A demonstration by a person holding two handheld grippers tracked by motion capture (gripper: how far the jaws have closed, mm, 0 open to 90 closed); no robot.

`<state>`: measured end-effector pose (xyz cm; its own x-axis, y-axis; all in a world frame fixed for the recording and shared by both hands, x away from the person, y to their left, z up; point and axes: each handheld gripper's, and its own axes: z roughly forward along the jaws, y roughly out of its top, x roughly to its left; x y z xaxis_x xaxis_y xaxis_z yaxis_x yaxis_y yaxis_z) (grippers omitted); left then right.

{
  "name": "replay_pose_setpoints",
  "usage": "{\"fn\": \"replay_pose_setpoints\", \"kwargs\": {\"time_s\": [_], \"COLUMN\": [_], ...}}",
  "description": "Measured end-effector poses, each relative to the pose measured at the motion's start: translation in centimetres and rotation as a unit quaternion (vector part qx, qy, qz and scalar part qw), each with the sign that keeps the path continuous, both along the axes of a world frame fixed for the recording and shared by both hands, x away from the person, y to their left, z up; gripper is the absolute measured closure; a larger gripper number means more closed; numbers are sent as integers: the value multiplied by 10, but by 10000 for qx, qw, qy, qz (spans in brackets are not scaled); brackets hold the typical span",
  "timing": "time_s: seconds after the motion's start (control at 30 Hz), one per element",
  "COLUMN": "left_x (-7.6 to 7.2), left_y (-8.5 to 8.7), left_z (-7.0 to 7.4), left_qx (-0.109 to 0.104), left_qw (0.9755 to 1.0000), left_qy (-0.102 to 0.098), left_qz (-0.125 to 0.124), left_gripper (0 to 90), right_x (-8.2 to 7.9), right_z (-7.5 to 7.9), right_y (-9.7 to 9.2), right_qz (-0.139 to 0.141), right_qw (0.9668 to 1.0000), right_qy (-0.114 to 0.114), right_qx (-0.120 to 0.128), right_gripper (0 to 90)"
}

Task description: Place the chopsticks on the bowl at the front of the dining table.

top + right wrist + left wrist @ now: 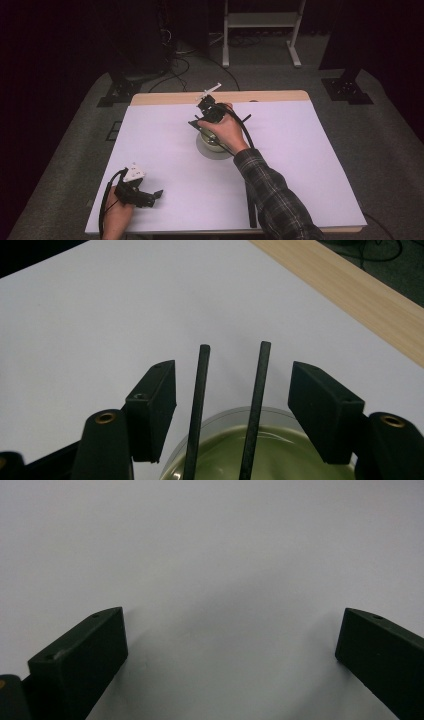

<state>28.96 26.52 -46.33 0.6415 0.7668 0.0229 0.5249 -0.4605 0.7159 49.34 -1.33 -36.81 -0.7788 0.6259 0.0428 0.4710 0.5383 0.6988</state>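
Resting across a bowl of green liquid, two black chopsticks.

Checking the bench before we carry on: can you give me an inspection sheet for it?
Surface: table under a white sheet, wood strip at the far edge.
Job's things: bowl, green inside, with two black sticks lying across it.
Clutter: nothing seen.
Grippers: right tool open over the bowl, the sticks between its jaws, untouched; left tool open, holding nothing.
Cables: one trailing from each tool; more on the floor.
Surroundings: dark room, white frame behind.
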Motion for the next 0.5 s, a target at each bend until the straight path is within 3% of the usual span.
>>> {"fn": "replay_pose_setpoints", "kwargs": {"time_s": [0.5], "left_x": [0], "left_y": [0], "left_z": [0], "left_qx": [-21], "left_qw": [10000], "left_qy": [2], "left_qz": [10], "left_gripper": [0], "right_x": [11], "right_z": [-11], "right_y": [14], "right_qz": [-78], "right_qw": [9996], "right_qy": [82], "right_qx": [-250], "right_gripper": [366]}}
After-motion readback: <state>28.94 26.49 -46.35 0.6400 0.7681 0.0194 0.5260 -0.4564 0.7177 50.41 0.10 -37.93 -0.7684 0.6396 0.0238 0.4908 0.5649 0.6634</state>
